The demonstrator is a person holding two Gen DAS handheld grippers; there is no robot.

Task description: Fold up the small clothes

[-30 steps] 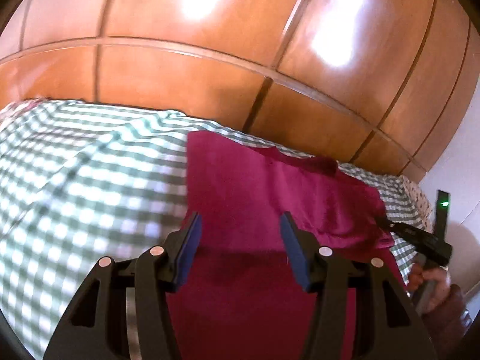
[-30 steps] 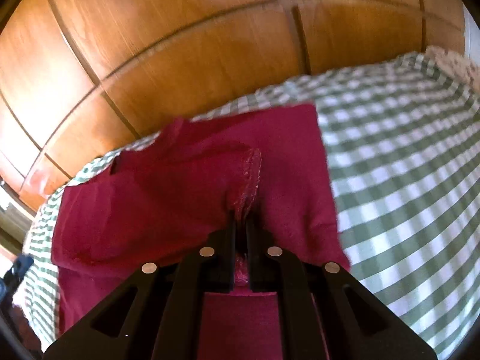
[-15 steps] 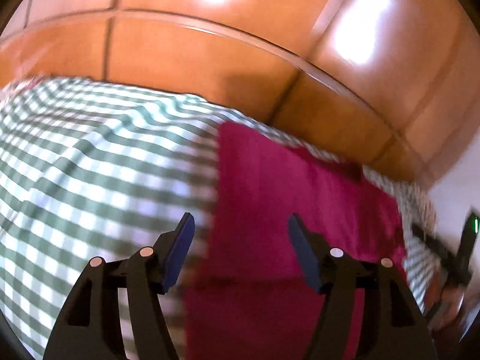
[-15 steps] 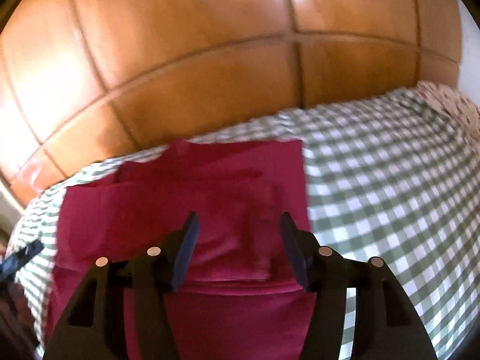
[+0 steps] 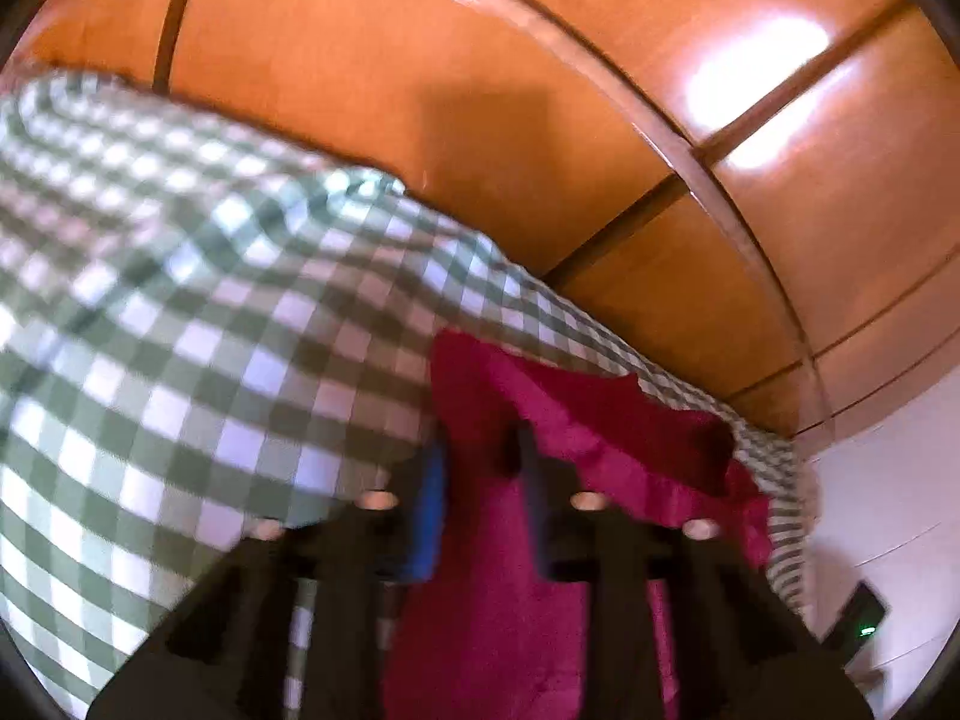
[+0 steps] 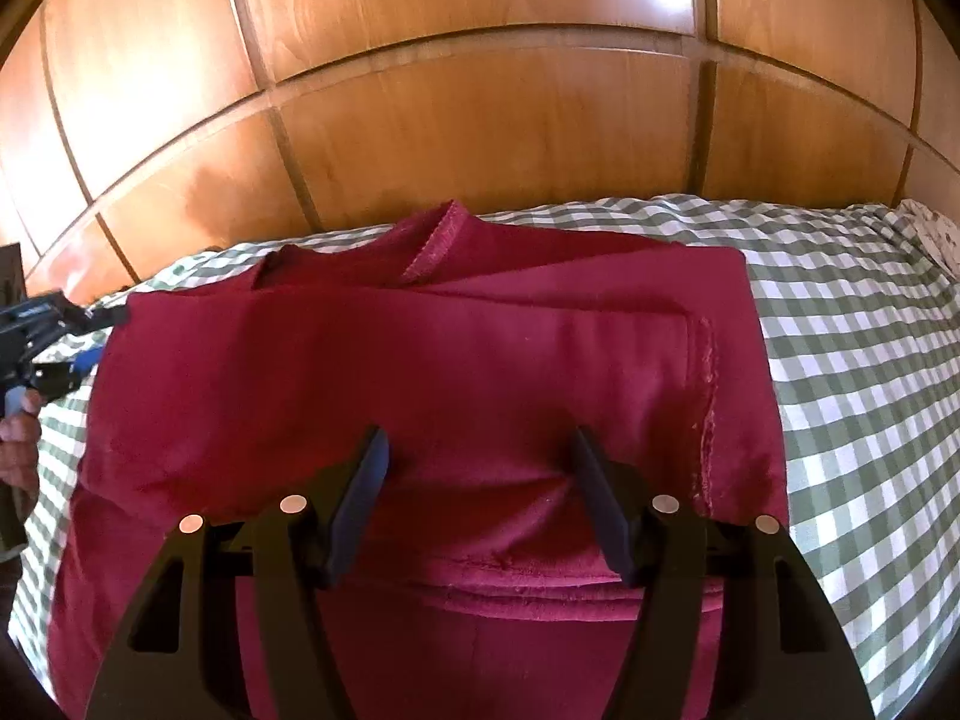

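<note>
A dark red garment lies partly folded on the green-checked bed cover, with a stitched hem down its right side and a loose flap at the back. My right gripper hangs open just above the garment's near middle, with nothing pinched. In the left wrist view, which is blurred, my left gripper is closing at the garment's left edge; its jaws stand narrow with red cloth between them. The right wrist view shows the left gripper at the garment's far left corner, held by a hand.
Glossy wooden panels rise right behind the bed. The checked cover spreads wide to the left of the garment. A patterned pillow shows at the far right and a white wall beyond the bed's end.
My right gripper let go of the hem fold and opened; the fold now lies flat. My left gripper slid left to the garment's edge and narrowed its jaws onto the cloth.
</note>
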